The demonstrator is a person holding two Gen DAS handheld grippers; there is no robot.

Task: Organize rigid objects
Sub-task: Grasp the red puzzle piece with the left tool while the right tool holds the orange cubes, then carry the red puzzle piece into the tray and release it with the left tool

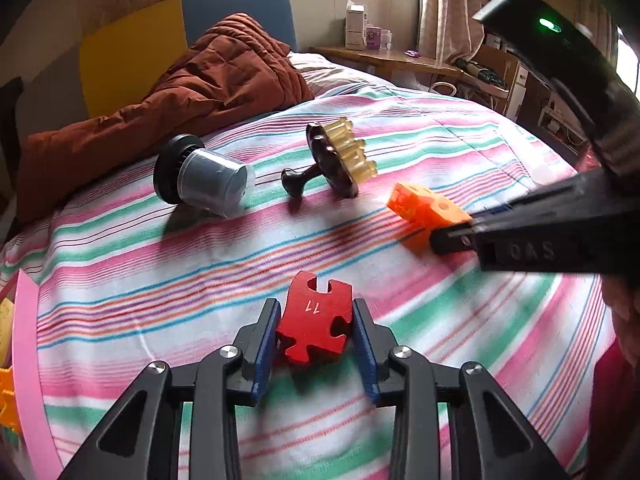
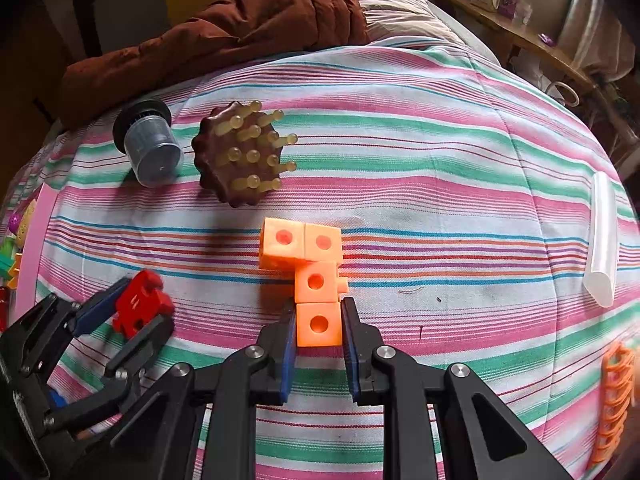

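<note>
Clamped between the blue pads of the left gripper (image 1: 316, 320) is a red puzzle piece (image 1: 314, 318) marked with the number 11, held above the striped bedspread (image 1: 160, 264). Far left in that view, a pink strip (image 1: 24, 360) edges what may be a bin of small toys, though too little shows to be sure. Further back on the bedspread lies a black-capped clear jar (image 1: 204, 176) on its side, and just beside it, to the right, a brown scalp massager (image 1: 332, 160) with pale prongs. Right of that, the right gripper (image 2: 319, 312) pinches the nearest cube of an orange block chain (image 2: 312, 276), which rests on the cover. A clear plastic tube (image 2: 602, 240) lies well apart at the right, with an orange lattice piece (image 2: 614, 396) at the edge.
</note>
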